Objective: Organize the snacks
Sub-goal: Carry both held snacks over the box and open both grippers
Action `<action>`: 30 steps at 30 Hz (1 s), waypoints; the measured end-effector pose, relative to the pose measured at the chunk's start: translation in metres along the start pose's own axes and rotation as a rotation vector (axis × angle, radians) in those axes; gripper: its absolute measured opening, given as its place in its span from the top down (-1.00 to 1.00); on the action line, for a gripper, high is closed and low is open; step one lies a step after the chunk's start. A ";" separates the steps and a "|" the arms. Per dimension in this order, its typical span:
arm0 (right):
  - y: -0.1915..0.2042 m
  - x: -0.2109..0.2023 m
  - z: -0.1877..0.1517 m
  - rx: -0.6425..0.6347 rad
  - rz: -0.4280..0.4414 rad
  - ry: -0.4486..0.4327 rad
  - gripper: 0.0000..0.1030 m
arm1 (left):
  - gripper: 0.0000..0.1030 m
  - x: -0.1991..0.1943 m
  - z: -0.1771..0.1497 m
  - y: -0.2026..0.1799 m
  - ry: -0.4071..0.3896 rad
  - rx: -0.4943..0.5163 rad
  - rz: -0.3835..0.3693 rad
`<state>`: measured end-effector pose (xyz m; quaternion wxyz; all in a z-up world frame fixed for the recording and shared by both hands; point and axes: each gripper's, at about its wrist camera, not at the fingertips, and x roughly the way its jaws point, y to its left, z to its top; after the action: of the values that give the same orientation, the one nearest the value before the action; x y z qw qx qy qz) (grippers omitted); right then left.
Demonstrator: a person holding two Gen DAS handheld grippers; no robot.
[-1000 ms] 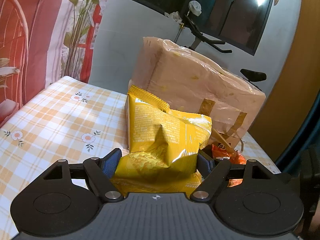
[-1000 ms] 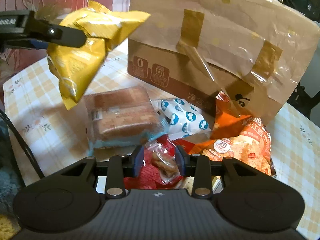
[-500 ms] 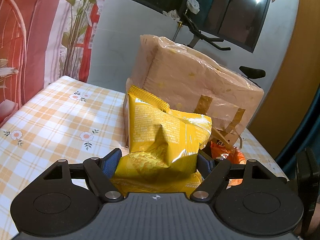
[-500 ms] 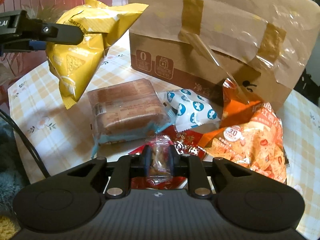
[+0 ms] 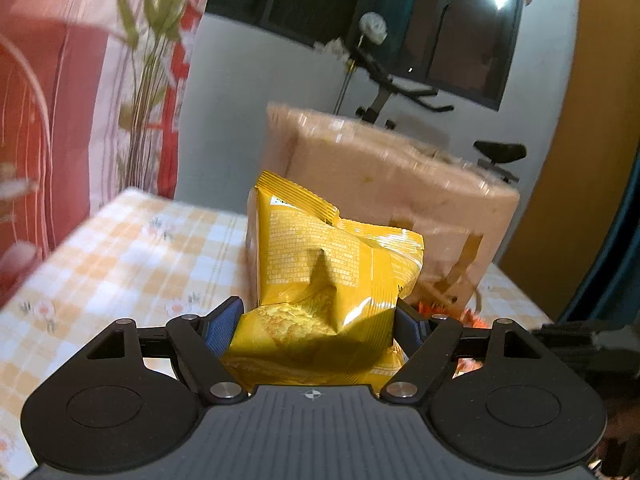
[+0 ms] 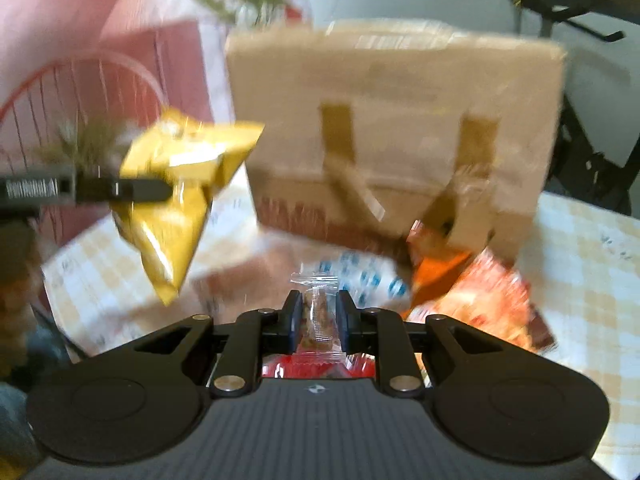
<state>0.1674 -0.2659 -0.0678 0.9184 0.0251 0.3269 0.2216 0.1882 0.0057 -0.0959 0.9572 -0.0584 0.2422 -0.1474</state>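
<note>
My left gripper [image 5: 318, 320] is shut on a yellow chip bag [image 5: 324, 276] and holds it in the air above the checked table [image 5: 120, 256]. The same bag [image 6: 180, 196] shows at the left of the right wrist view, hanging from the left gripper's finger [image 6: 132, 190]. My right gripper [image 6: 318, 316] is shut on a small clear-wrapped snack [image 6: 318, 312], lifted above the snack pile. Below lie an orange chip bag [image 6: 480, 300], a white-and-blue packet [image 6: 372, 276], a brown bread pack [image 6: 240, 280] and a red packet [image 6: 316, 370], all blurred.
A large taped cardboard box [image 6: 400, 128] in plastic wrap stands behind the pile; it also shows in the left wrist view [image 5: 400, 184]. A red-and-pink curtain [image 5: 60, 100] hangs at the left. An exercise bike [image 5: 400, 92] stands behind the box.
My right gripper has shut on the small clear-wrapped snack and lifted it up from the pile. My left gripper has kept hold of the yellow bag and risen a little.
</note>
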 end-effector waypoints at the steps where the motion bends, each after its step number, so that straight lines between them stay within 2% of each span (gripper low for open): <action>1: -0.002 -0.005 0.005 0.007 -0.002 -0.024 0.61 | -0.56 -0.004 0.006 -0.002 -0.020 0.014 -0.004; 9: -0.013 -0.038 0.064 -0.015 -0.012 -0.240 0.61 | -0.56 -0.026 0.071 -0.014 -0.165 0.084 -0.048; 16: -0.030 -0.036 0.116 -0.043 -0.061 -0.350 0.61 | -0.56 0.007 0.143 -0.037 -0.253 0.095 -0.084; 20: -0.047 -0.016 0.138 -0.015 -0.114 -0.364 0.61 | -0.56 0.050 0.173 -0.046 -0.232 0.057 -0.096; 23: -0.055 0.002 0.148 0.005 -0.155 -0.358 0.61 | -0.56 0.079 0.188 -0.053 -0.210 0.082 -0.072; 26: -0.060 0.015 0.150 0.028 -0.204 -0.358 0.61 | -0.57 0.105 0.192 -0.061 -0.185 0.107 -0.038; 30: -0.063 0.029 0.147 0.053 -0.218 -0.325 0.61 | -0.57 0.127 0.187 -0.064 -0.131 0.144 -0.004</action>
<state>0.3019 -0.2961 0.0181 0.9766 0.0492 0.1810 0.1053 0.3681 -0.0870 0.0228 0.9724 0.0005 0.1676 -0.1621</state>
